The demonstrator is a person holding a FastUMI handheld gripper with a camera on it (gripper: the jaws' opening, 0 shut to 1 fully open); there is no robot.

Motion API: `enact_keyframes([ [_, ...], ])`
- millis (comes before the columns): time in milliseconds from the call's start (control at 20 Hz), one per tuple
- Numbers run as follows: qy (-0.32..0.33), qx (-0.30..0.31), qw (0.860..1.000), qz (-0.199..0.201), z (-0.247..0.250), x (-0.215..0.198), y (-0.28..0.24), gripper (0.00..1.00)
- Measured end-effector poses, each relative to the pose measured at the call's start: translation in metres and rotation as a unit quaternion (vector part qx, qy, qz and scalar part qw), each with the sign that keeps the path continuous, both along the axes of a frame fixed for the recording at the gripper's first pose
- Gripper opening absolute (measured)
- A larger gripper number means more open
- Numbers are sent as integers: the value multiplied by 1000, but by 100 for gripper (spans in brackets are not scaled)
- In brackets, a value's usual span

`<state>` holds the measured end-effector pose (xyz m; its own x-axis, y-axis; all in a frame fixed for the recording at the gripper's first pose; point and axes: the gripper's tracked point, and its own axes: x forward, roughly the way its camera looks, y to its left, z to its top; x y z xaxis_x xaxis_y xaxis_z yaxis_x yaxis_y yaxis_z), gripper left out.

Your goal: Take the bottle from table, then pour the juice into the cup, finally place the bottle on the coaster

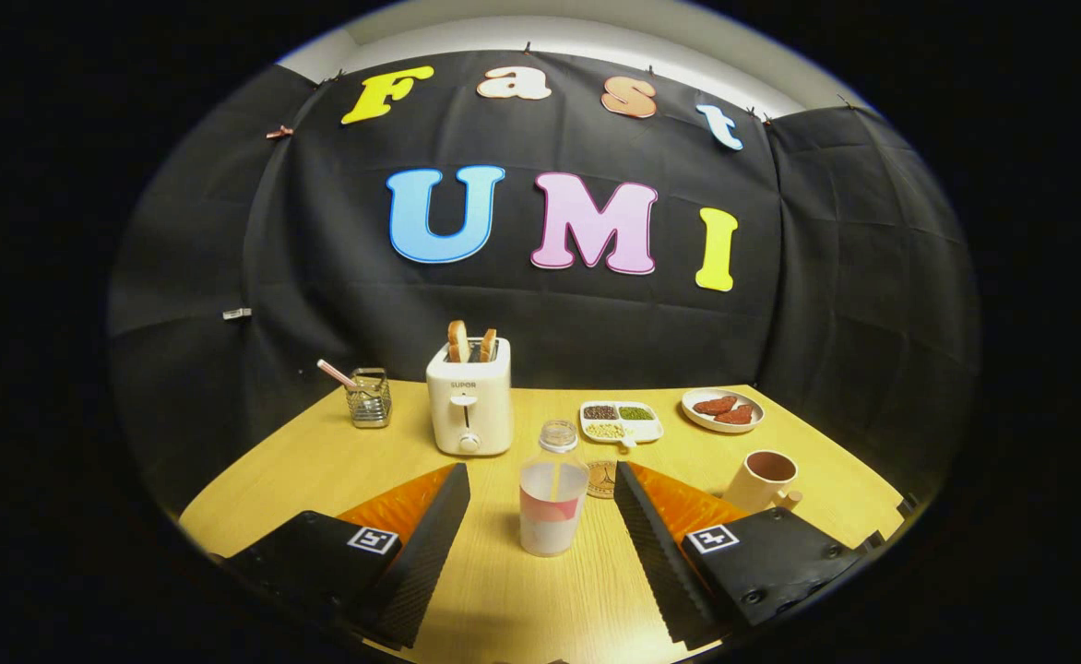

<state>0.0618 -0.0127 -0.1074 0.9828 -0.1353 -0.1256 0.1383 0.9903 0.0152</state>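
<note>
The tongs (540, 553) are standing wide apart, touching nothing, with the bottle (552, 493) standing upright between their tips on the wooden surface (319, 470), its long axis vertical and its cap pointing up. Part-filled clear plastic, it is probably lightish, smooth and squeezable; gripping mid-body seems safest. The coaster (601, 480) is lying just behind it, the cup (762, 480) off to the right.

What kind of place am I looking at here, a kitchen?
Probably a staged booth, not a real kitchen: black cloth walls surround one wooden table set with a toaster, a plate of food and a cup. The open gripper has its fingers either side of a bottle.
</note>
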Motion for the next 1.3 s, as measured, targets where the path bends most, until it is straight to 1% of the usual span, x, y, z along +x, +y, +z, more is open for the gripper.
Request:
enact_keyframes([
  [150, 7, 0, 1000, -6, -15, 13, -2, 97],
  [250, 25, 7, 1000, -5, -37, 23, -1, 97],
  [450, 50, -12, 999, -7, -65, 41, -6, 97],
  [900, 63, -21, 998, -16, -85, 84, -12, 97],
  [1200, 71, -15, 997, -27, -95, 101, -21, 97],
  [1300, 71, -15, 997, -25, -98, 106, -21, 97],
])
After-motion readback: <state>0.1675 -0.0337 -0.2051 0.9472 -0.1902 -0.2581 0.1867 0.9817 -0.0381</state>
